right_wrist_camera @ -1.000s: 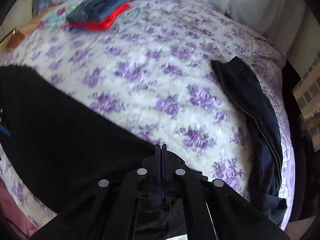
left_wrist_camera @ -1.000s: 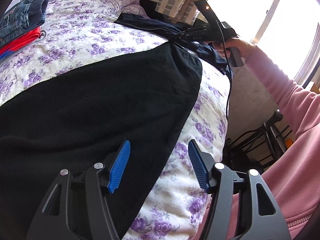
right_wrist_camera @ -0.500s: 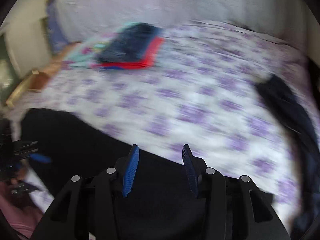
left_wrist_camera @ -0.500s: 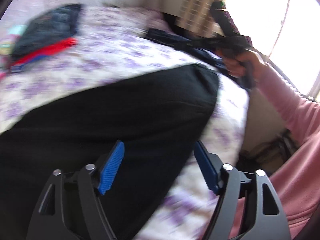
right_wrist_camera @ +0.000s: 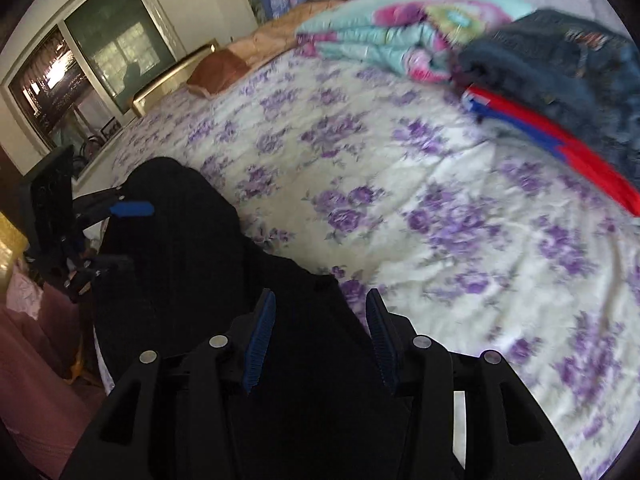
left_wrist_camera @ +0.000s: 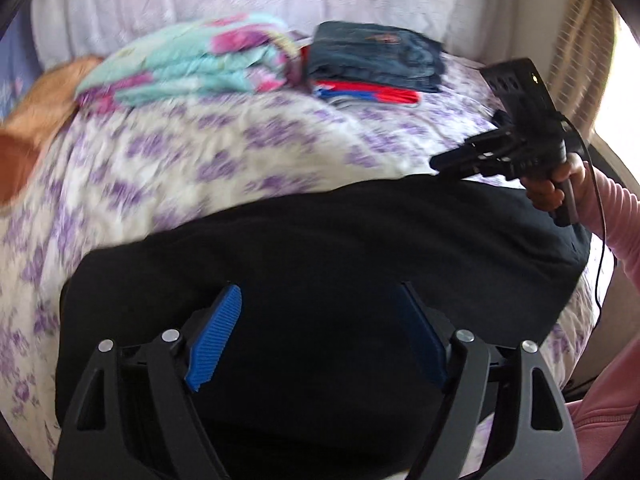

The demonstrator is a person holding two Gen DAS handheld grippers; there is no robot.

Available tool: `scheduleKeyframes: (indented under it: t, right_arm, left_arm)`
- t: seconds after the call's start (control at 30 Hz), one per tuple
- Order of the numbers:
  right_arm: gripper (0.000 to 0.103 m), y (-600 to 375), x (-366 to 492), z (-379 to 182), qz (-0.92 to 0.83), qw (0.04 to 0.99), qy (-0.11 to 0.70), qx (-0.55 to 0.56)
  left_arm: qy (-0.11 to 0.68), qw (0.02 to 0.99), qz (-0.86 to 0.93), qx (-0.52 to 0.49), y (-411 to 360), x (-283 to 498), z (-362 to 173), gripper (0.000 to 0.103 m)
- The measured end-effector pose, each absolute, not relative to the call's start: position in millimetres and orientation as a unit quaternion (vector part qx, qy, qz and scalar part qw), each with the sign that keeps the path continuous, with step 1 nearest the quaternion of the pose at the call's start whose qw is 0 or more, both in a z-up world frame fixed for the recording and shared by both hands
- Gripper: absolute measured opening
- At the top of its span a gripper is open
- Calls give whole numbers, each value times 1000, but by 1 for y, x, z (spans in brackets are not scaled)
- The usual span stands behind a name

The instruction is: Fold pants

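The black pants (left_wrist_camera: 340,264) lie soft and limp on the bed (left_wrist_camera: 248,160) beneath both hand-held grippers, left hand-held gripper (left_wrist_camera: 320,340) opening wide, right hand-held gripper (right_wrist_camera: 318,340) half-open, neither holding anything; best pinched at an edge

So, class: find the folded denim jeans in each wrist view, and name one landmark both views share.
Left wrist view: folded denim jeans upper centre-right, atop the red garment.
Right wrist view: jeans upper right, again on the red garment.
Shared landmark: the turquoise-and-pink quilt beside them.
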State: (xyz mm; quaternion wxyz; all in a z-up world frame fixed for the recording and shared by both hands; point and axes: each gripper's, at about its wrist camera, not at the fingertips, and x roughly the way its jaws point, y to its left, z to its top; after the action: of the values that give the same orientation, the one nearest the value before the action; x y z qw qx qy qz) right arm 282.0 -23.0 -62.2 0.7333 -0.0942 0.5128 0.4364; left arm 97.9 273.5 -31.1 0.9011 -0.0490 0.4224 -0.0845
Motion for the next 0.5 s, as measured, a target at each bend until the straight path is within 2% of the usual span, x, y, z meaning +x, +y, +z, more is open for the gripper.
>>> scheduleKeyframes:
  t: [0.07, 0.27, 0.4, 0.5]
  right_arm:
    - [48, -17, 282, -68, 465, 693, 546, -79]
    - [50, -13, 262, -54, 555, 632, 537, -56]
    - [52, -12, 275, -67, 501, 658, 557, -76]
    - [59, -8, 282, -84, 520, 604, 602, -46]
  left_arm:
    - [425, 898, -97, -59, 282, 100, -40, 77]
    - [392, 908, -140, -50, 285, 91, -45, 82]
    - [385, 905, -161, -79, 291, 90, -45, 83]
    - [382, 905, -166, -81, 291, 88, -44, 83]
